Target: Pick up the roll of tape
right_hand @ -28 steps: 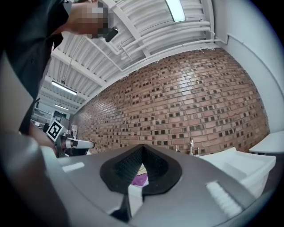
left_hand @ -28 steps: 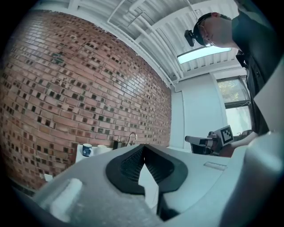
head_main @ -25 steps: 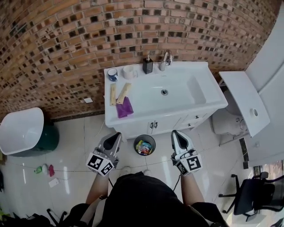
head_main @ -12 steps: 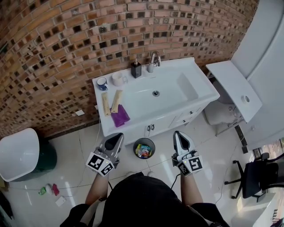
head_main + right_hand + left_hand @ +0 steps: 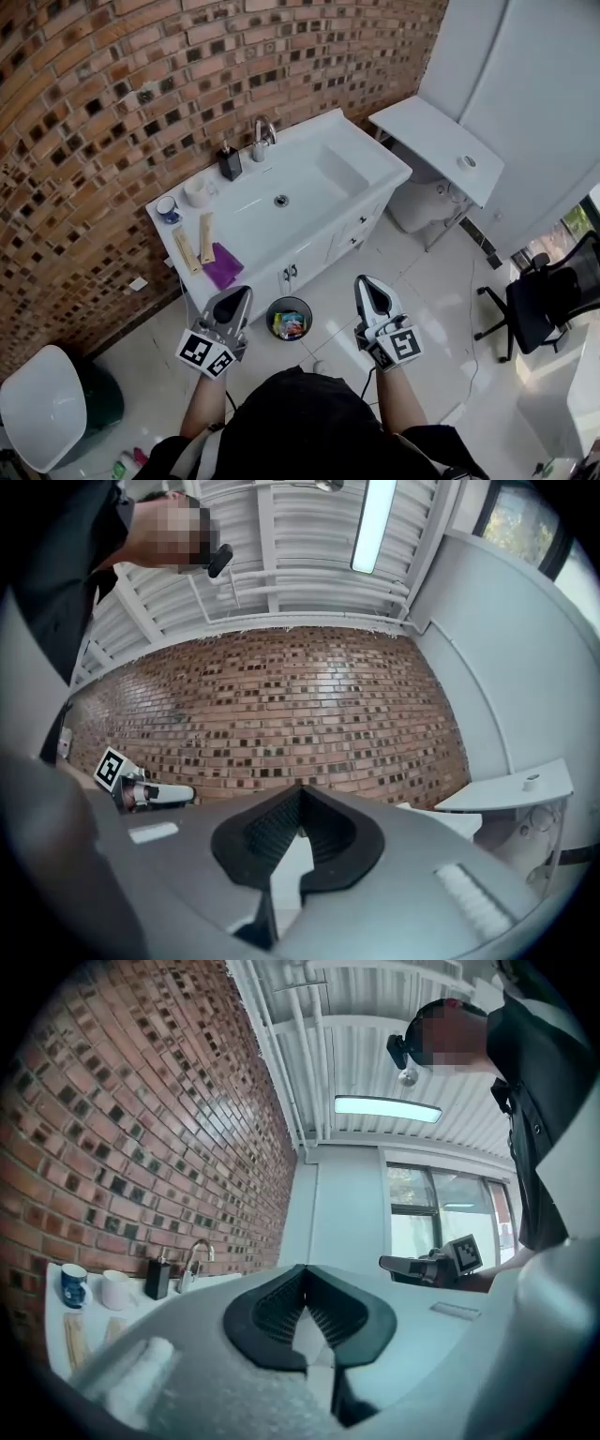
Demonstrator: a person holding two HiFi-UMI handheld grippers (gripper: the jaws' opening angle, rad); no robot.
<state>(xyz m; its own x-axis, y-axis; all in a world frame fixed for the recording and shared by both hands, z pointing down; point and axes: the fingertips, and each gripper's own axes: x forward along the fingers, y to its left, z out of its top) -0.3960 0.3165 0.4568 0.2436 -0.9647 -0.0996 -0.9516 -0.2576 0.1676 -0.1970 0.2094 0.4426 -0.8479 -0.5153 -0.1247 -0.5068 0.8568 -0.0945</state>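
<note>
Two tools sit low in front of you over the tiled floor (image 5: 441,281), the left tool (image 5: 232,302) and the right tool (image 5: 372,291). Each is pinched fully together, with nothing between the ribbed pads. What I take for the roll of tape (image 5: 467,161) is a small pale ring lying alone on the white side surface (image 5: 422,127), toward that surface's 4 o'clock end; it is too small to be certain of. It seems to lie flat with its hole facing up. From your right tool it lies at about 1 o'clock, well apart; from your left tool it is nearer 2 o'clock and farther off, with the washbasin (image 5: 375,169) corner between them. So the right hand looks the better one for the reach. The side surface runs lengthwise from 10 o'clock to 4 o'clock, and you stand off its long edge, with the waste bin (image 5: 289,319) at 12 o'clock between your tools. Your right tool would need to spread wide before it arrives, and a flat ring probably calls for a descent from above, pads across the rim.
</note>
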